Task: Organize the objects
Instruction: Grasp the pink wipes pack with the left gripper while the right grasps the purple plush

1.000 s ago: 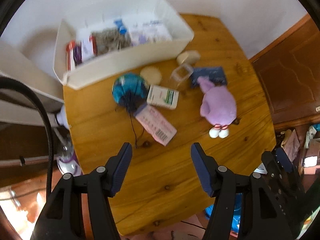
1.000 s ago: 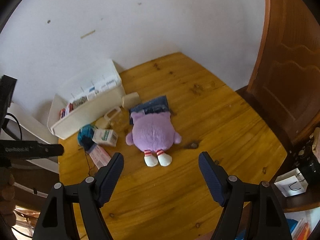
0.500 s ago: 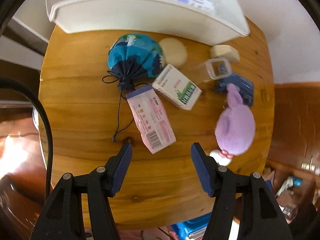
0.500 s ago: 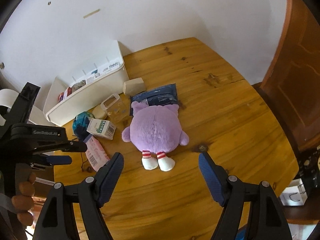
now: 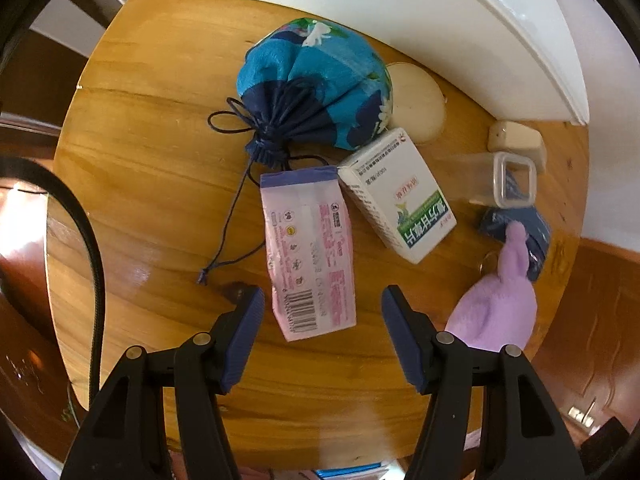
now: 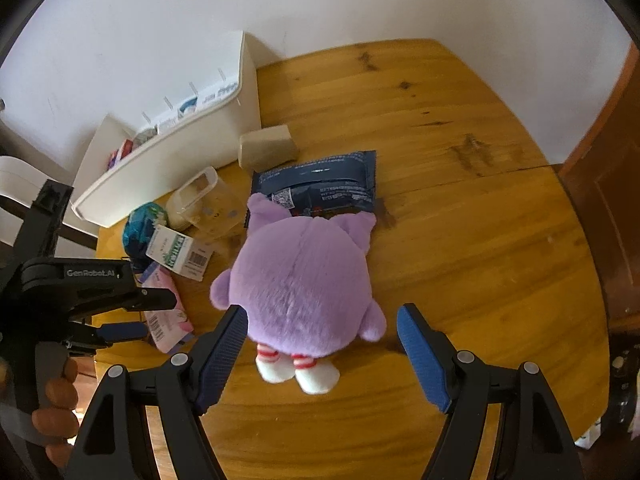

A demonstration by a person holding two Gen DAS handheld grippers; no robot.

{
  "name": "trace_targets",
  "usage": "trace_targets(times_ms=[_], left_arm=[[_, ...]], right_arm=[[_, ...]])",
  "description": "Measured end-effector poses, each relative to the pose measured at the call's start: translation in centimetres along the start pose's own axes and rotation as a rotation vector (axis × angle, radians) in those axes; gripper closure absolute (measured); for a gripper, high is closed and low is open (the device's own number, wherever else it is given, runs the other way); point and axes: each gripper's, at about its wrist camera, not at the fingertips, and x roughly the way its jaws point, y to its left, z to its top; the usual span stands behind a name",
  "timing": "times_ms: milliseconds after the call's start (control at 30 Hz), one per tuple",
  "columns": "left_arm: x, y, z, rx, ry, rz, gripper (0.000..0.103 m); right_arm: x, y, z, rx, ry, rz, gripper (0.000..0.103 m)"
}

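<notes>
- A round wooden table (image 6: pixel 460 208) stands against a white wall, with loose household items gathered on its left half.
- The left gripper (image 5: pixel 322 310) has its two blue-padded fingers spread wide and holds nothing. It hangs just above the near end of a pink packet (image 5: pixel 310 252), which lies flat and shows a barcode.
- Beside the pink packet, to its right and touching its far corner, lies a white box with a green band (image 5: pixel 394 196).
- Beyond both sits a blue floral drawstring pouch (image 5: pixel 316 84); its dark cord trails over the wood to the left of the packet.
- A round cream-coloured disc (image 5: pixel 418 104) lies just behind the pouch, next to a long white storage bin (image 6: pixel 180 152).
- The bin stands along the wall and holds several small packets upright; their details are too small to read.
- A clear plastic container (image 6: pixel 204 200) lies on its side near the bin, and a beige block (image 6: pixel 266 146) rests close to the bin's end.
- The right gripper (image 6: pixel 320 330) is also wide open and empty. It hovers over the lower part of a purple plush toy (image 6: pixel 300 280), whose red-striped white feet point towards the camera.
- The toy's ears overlap a dark blue flat pouch (image 6: pixel 320 182) lying on the table behind it.
- A person's hand (image 6: pixel 56 404) grips the left gripper's handle at the left edge of the right wrist view.
</notes>
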Motion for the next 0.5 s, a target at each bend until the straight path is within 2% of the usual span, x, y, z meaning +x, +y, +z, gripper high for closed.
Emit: trace_targets(times_ms=[367, 467, 500], left_arm=[[1.3, -1.4, -0.6, -0.013, -0.005, 0.084, 0.038], [1.4, -1.6, -0.7, -0.005, -0.011, 0.097, 0.041], [1.3, -1.7, -0.7, -0.003, -0.013, 0.097, 0.046]], right_arm=[[3.2, 0.4, 1.0, -0.042, 0.106, 0.111, 0.021], [3.9, 0.8, 0.9, -0.042, 0.138, 0.141, 0.021], [4.1, 0.8, 0.9, -0.04, 0.146, 0.149, 0.021]])
